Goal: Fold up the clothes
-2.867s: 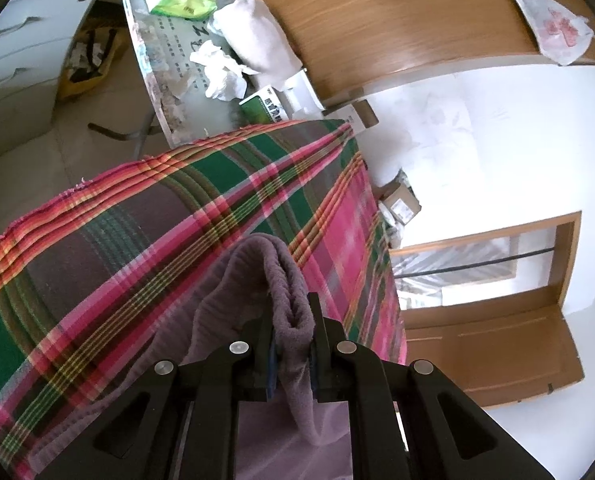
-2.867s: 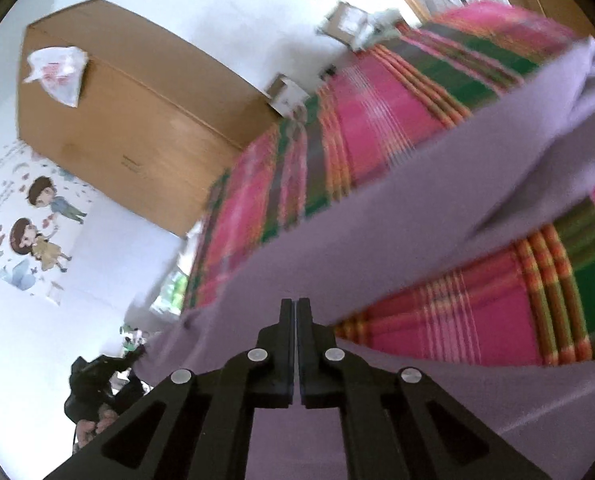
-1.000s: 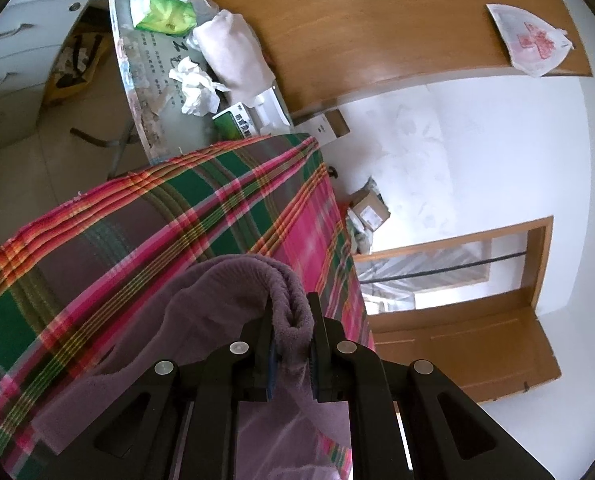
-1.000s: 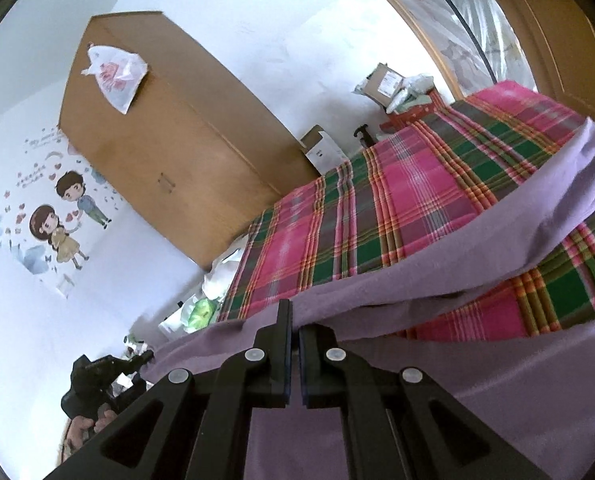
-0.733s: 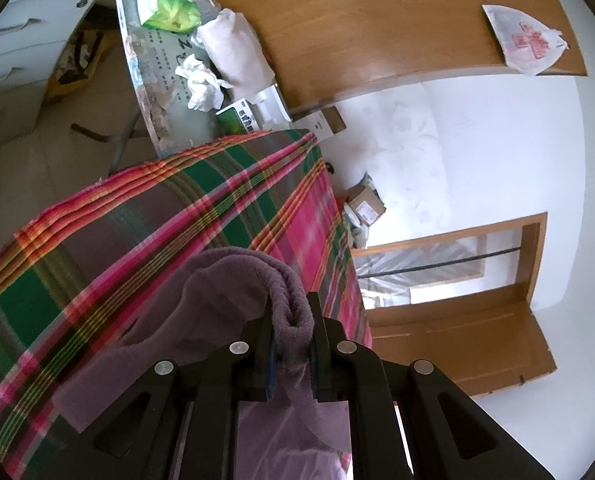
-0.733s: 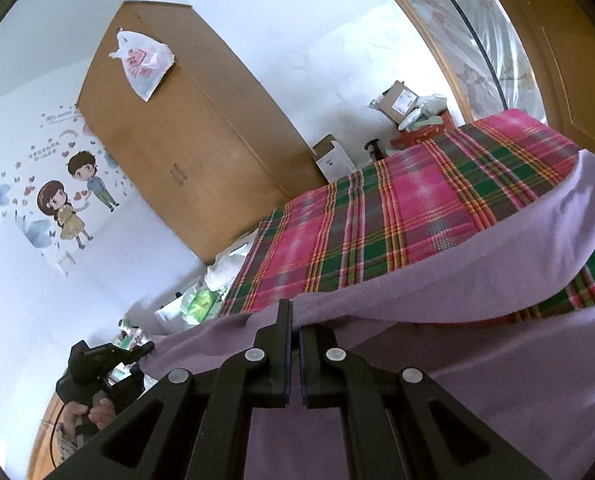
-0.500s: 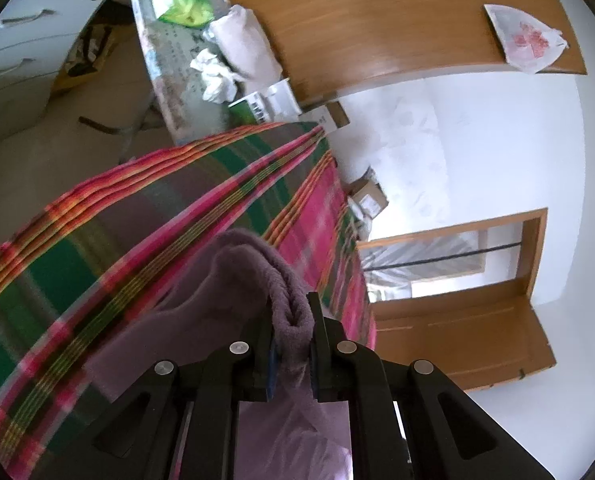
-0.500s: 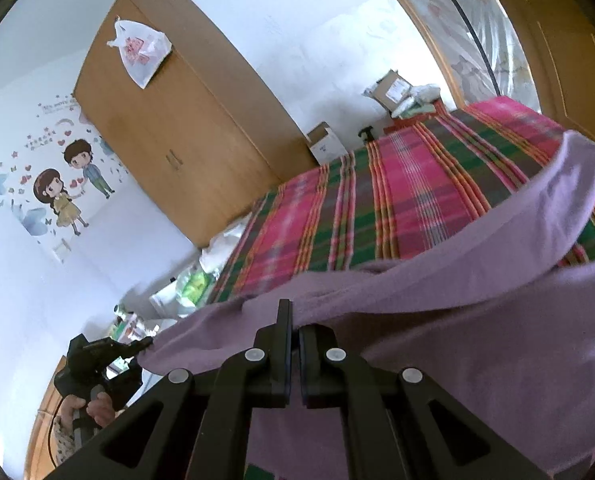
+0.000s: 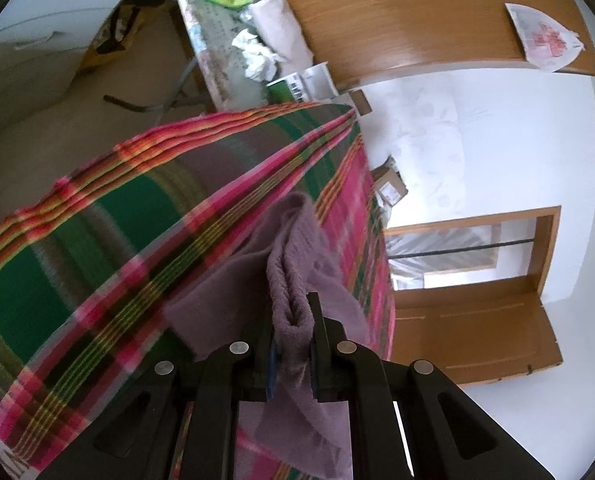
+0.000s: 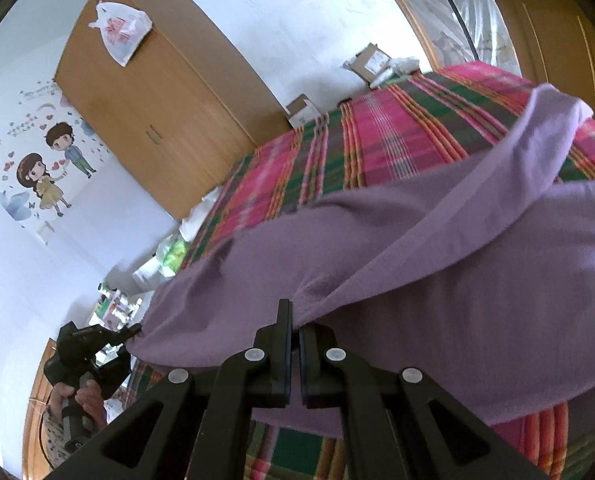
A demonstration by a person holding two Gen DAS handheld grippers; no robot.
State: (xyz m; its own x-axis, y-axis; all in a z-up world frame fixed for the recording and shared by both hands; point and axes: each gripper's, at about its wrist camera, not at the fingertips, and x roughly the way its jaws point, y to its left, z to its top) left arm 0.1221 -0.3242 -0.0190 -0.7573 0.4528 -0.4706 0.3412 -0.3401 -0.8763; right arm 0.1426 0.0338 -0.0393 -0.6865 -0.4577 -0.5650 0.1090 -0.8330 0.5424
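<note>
A purple garment [image 10: 437, 264] is spread over a plaid bed cover [image 10: 377, 136]. My right gripper [image 10: 295, 328] is shut on the garment's near edge, fabric pinched between the fingers. My left gripper [image 9: 293, 320] is shut on a bunched purple edge of the garment [image 9: 293, 256] and holds it just above the plaid cover [image 9: 137, 216]. The left gripper and the hand that holds it also show in the right wrist view [image 10: 93, 344], at the garment's far left corner.
A wooden wardrobe [image 10: 169, 92] stands behind the bed, with a white plastic bag [image 10: 121, 32] on top. A cluttered side table [image 9: 233, 40] with tissues and bags sits beyond the bed's corner. Cardboard boxes [image 10: 369, 60] lie by the wall near a wooden door [image 9: 477, 328].
Both grippers have come down toward the bed with the garment. The purple cloth now lies over more of the plaid cover, and the left-hand edge hangs closer to it.
</note>
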